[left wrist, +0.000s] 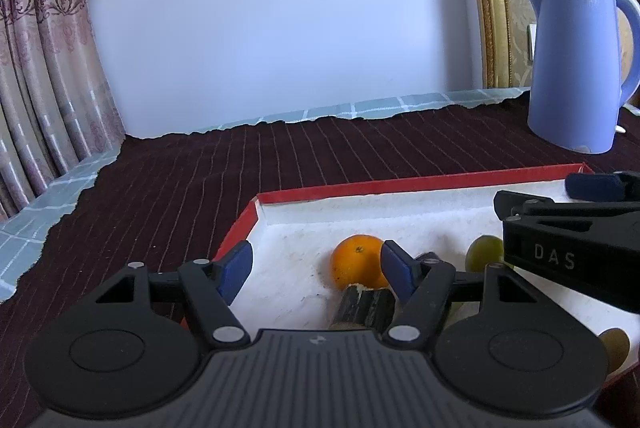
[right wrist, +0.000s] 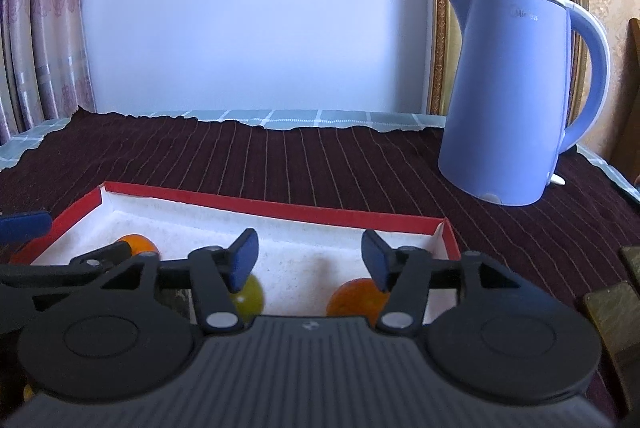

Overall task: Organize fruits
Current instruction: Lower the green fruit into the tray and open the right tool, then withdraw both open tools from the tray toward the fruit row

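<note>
Both tongs hang over the red-rimmed tray point(left wrist: 320, 191) w/ white lining, which sits on the dark striped cloth point(left wrist: 168, 180) over the worktop; blue kettle point(right wrist: 508, 100) stands toward the far right corner.

Left tongs point(left wrist: 316, 268): spread wide, pinching nothing. An orange point(left wrist: 357, 260) lies in the tray straight ahead, between the two blue pads but nearer the right pad point(left wrist: 394, 268), which overlaps its edge; touching or not, can't tell. A dark cylinder-ish thing point(left wrist: 366, 306) lies just below the orange, long axis pointing toward the camera; what it is, can't tell.

Right tongs point(right wrist: 310, 260): also spread, empty. A green fruit point(right wrist: 250, 294) sits under the left pad, a second orange point(right wrist: 354, 298) under the right pad, bare lining between them. So neither fruit is centred for the right tongs.

Judgement: left tongs are nearer a clean grab, since the first orange is almost in the gap; a small shift right would centre it before closing. Round fruit, so axis doesn't matter; risk is it rolling off the pad.
</note>
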Available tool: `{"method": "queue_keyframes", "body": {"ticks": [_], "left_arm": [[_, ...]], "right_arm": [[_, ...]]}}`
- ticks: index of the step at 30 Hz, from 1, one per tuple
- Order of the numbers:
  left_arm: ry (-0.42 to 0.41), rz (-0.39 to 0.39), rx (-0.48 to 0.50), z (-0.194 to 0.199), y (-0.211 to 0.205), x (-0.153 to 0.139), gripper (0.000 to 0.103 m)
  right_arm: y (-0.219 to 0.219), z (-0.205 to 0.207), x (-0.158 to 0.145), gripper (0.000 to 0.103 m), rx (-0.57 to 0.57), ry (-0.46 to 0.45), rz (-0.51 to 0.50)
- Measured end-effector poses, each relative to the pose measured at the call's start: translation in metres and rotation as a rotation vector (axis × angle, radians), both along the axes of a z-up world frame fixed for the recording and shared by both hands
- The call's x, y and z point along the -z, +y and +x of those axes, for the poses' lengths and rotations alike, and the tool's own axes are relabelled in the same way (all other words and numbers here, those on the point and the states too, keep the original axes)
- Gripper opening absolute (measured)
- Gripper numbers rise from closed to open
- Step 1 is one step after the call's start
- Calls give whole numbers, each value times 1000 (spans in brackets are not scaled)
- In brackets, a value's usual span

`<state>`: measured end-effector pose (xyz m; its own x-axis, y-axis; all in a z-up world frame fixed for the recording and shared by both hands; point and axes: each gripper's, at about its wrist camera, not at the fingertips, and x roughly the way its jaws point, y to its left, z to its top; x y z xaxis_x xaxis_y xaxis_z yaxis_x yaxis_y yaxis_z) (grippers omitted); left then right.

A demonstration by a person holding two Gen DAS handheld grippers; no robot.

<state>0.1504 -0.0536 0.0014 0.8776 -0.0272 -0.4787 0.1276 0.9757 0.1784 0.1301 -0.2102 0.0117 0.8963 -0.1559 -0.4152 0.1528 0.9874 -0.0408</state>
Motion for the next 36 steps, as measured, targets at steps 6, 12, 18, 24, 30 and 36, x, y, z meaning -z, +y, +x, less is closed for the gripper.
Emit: {"method": "queue_keyframes", "body": {"ticks": [6, 12, 18, 24, 30, 36], "left_arm": [[-4, -28, -10, -5, 8, -5, 71], [26, -67, -3, -10, 19, -6, 73], [15, -101, 16, -30, 37, -6, 79], [-58, -91, -6, -52, 56, -4, 80], [-57, -118, -24, -61, 73, -1, 83], [-46, -152, -37, -70, 91, 6, 83]], "right_arm": [[1, -7, 0, 84, 27, -20, -9], [-2, -15, 3, 100, 31, -19, 4], [3, -30, 7, 103, 15, -16, -22], [9, -49, 15, 103, -5, -4, -45], [-3, -70, 18, 103, 15, -15, 18], [-18, -79, 18, 103, 38, -32, 111]]}}
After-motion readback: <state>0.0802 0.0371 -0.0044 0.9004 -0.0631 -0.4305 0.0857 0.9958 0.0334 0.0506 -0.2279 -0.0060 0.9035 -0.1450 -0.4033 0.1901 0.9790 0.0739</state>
